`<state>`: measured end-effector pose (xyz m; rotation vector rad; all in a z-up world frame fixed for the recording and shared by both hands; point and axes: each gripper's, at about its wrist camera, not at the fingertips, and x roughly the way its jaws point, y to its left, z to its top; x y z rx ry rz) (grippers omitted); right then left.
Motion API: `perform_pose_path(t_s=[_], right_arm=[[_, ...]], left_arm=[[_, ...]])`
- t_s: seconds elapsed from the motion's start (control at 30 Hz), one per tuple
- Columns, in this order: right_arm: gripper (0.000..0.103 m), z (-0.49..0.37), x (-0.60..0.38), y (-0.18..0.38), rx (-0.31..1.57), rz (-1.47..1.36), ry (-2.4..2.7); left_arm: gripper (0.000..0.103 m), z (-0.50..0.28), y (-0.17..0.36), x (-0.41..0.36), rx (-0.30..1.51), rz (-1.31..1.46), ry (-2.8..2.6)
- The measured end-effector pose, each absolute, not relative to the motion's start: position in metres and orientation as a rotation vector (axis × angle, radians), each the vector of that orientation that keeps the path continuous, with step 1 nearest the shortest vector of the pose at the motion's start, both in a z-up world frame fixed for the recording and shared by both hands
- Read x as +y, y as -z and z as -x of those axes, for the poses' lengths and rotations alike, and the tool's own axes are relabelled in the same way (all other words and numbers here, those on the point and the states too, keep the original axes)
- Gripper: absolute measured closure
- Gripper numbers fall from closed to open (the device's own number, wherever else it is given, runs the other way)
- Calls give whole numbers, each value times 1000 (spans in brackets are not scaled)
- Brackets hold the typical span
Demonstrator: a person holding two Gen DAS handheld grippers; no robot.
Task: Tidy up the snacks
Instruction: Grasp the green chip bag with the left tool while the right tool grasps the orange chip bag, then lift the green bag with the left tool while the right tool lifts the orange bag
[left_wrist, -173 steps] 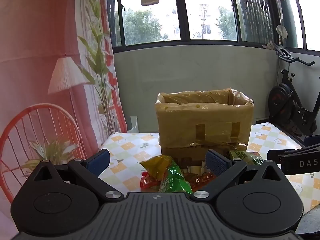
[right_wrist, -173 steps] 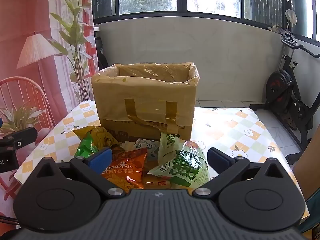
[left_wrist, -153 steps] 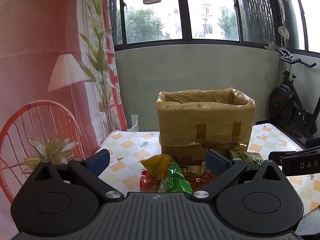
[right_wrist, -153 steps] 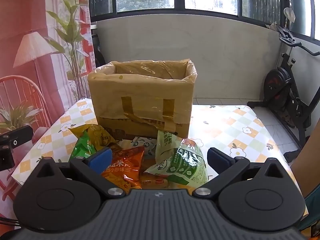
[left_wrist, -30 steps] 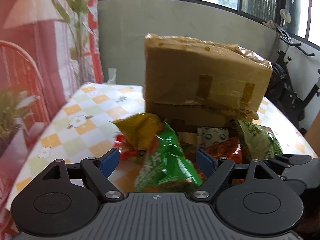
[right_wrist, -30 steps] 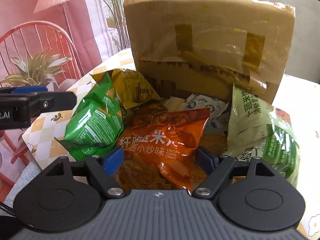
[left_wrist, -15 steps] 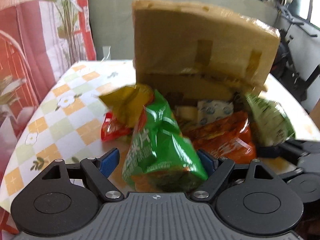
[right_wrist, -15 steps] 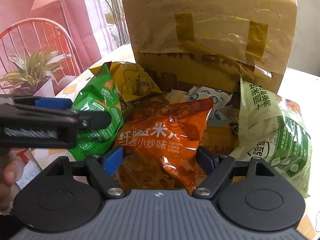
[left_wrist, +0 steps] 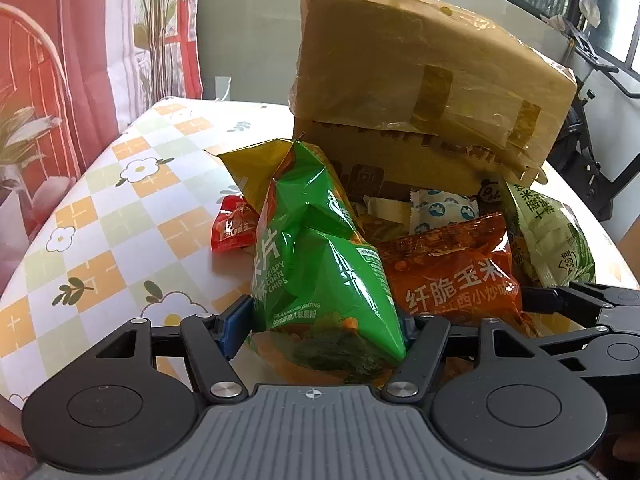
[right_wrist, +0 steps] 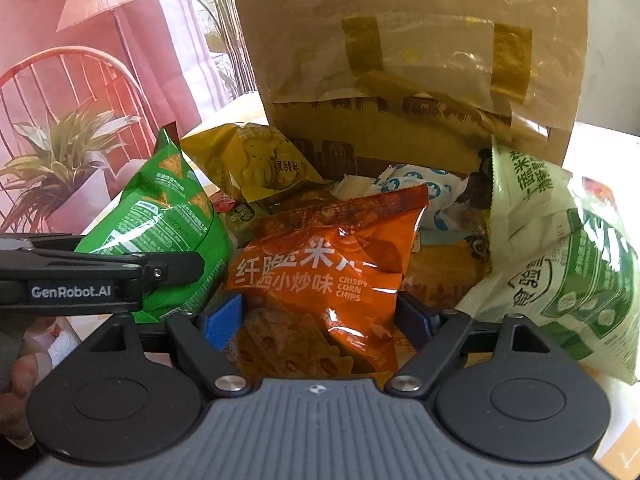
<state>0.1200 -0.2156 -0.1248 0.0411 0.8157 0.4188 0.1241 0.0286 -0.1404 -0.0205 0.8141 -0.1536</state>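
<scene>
1. Our left tool (left_wrist: 326, 326) now has its fingers pressed against both sides of the green chip bag (left_wrist: 320, 264). Half a second ago they stood spread with the bag loose between them, so we judge the pinch has just been made.
2. Our right tool (right_wrist: 320, 318) sits with its blue pads on either side of the lower end of the orange chip bag (right_wrist: 324, 276). They are narrower than a second ago and seem to touch the foil, though we cannot tell whether they grip it firmly.
3. Both tools have come down and forward from well above the bench (left_wrist: 120, 216), where five seconds ago they hung back from the pile.
4. Just beyond the left tool, behind the green bag, lie a yellow bag (left_wrist: 248, 168) and a small red packet (left_wrist: 234, 226) to its left.
5. Beyond the right tool, a white and blue packet (right_wrist: 424, 192) lies behind the orange bag, and a pale green bag (right_wrist: 560, 264) leans to the right.
6. Farthest out, straight ahead of both tools, stands the taped brown box (right_wrist: 412, 72), touching the back of the pile.
7. With two bags taken up at once, we judge the next step is to lift them over the pile toward the box, presumably the place for the snacks. Its opening is not visible from here.
</scene>
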Motion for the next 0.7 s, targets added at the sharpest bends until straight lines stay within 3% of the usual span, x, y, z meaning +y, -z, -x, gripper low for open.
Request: perform_pose_path(t_s=[0.1, 0.27, 0.37, 0.7], right_arm=[[20, -117, -215, 125, 803, -36, -425], [43, -107, -217, 118, 763, -46, -450], [50, -101, -220, 111, 725, -49, -436], [63, -81, -236, 91, 618, -82, -405]], left_arm=[[34, -122, 140, 26, 804, 16, 153], [34, -118, 136, 27, 801, 24, 143], [34, -112, 131, 24, 779, 10, 137], [34, -94, 111, 18, 711, -23, 123]])
